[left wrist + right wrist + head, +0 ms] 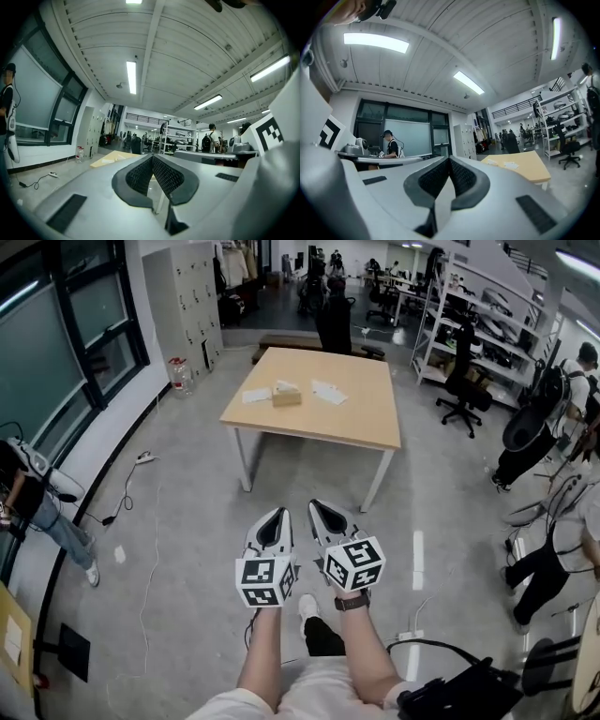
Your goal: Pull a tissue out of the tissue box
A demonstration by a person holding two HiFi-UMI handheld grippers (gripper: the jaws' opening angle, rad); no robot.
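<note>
- Head view: the left gripper (274, 518) and the right gripper (324, 512) are seen side by side above the grey floor (187, 512), each held in one of the person's hands.
- Both grippers are pointed toward the wooden worktop (366, 423) and are kept well apart from it.
- The tissue box (287, 396) is found on the far left part of the worktop, with a bit of white tissue seen at its top.
- One white sheet (256, 396) is laid just left of the box, and another white sheet (328, 393) lies near its right side.
- In the left gripper view, the jaws are seen brought together at their tips, with nothing caught between the ribbed pads.
- In the right gripper view, the jaws are likewise seen pressed together and empty.
- A dark watch (352, 601) is worn on the right wrist.
- A black office chair (464, 381) is seen to the right of the worktop, and grey lockers (192, 296) stand against the wall to its left.
</note>
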